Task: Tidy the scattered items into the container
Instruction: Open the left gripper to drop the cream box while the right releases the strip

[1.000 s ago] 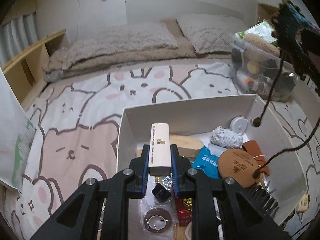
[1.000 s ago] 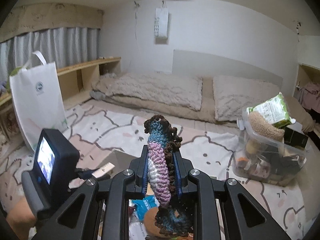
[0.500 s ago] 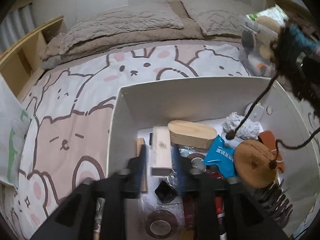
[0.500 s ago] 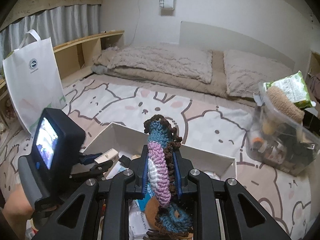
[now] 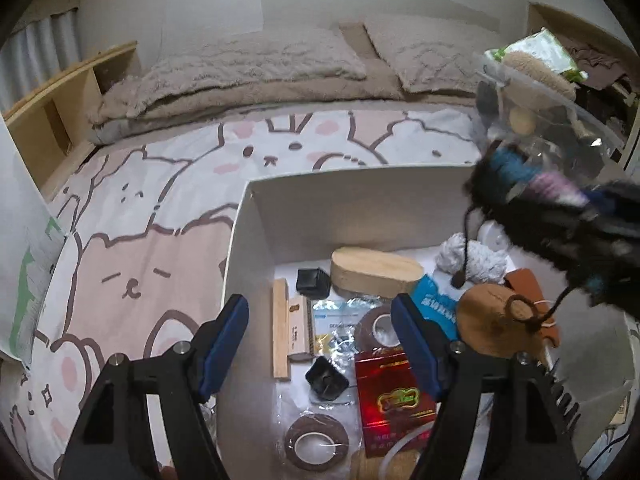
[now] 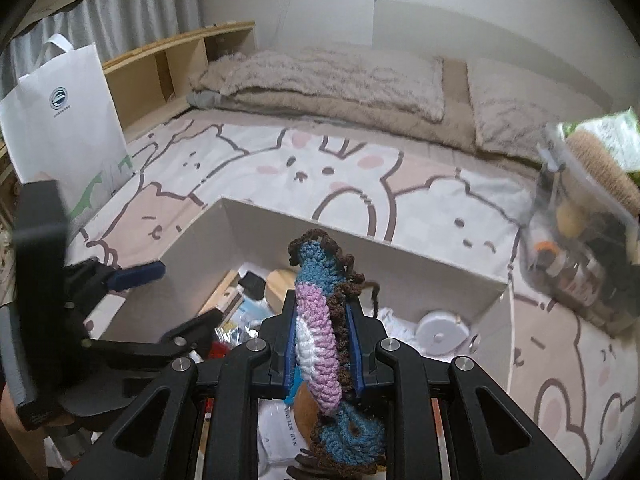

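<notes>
My left gripper (image 5: 320, 309) hangs over the near left part of the white box (image 5: 256, 240). Its jaws are opening and nothing is between them. The pale wooden block (image 5: 301, 327) lies flat on the box floor below, beside a long wooden strip (image 5: 280, 330). My right gripper (image 6: 322, 312) is shut on a crocheted piece (image 6: 316, 320) of blue, pink, white and brown yarn. That crocheted piece (image 5: 552, 216) hangs, blurred, over the box's right side, with brown cords dangling from it. In the right wrist view the left gripper (image 6: 168, 300) stands at the left, over the white box (image 6: 360, 256).
The box holds an oval wooden lid (image 5: 376, 274), tape rolls (image 5: 316, 442), a red packet (image 5: 394, 396), a blue packet (image 5: 434, 308) and a round cork disc (image 5: 496, 326). A clear bin (image 6: 580, 240) full of things stands at the right. A white paper bag (image 6: 64, 120) stands at the left.
The left jaws have opened and let go of the wooden block, which now lies in the box. The right gripper has come down toward the box with the crocheted piece.
</notes>
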